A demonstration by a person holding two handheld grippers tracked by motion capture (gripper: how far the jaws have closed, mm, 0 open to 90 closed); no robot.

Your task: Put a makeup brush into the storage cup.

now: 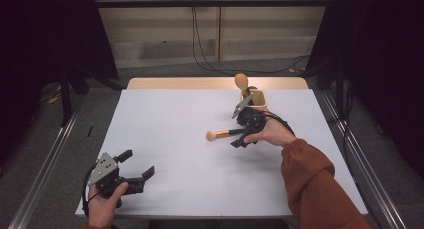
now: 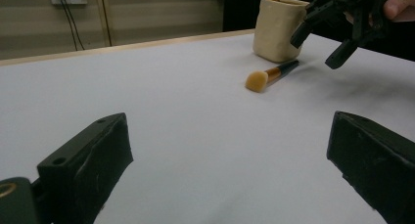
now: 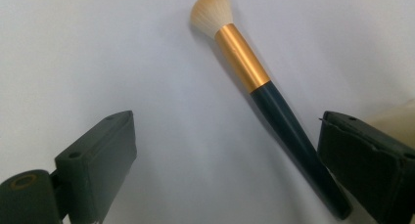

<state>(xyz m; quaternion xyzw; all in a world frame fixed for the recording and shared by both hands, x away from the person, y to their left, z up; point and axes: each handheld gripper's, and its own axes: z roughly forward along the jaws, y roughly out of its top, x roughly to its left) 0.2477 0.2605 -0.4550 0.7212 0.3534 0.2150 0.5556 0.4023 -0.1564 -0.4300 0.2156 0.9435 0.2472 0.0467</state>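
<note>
**Lining up on the makeup brush**

The right gripper hovers with its jaws spread wide and nothing between them, just above the dark handle of the makeup brush. The brush lies flat on the white table, bristles pointing toward the person's left, its handle end close to the cream holder that already has another brush standing in it. To grasp well, the jaws should probably straddle the handle squarely, come low enough to nearly touch the table, and close behind the gold ferrule. The left gripper rests spread and idle at the near left edge, well apart.
</note>
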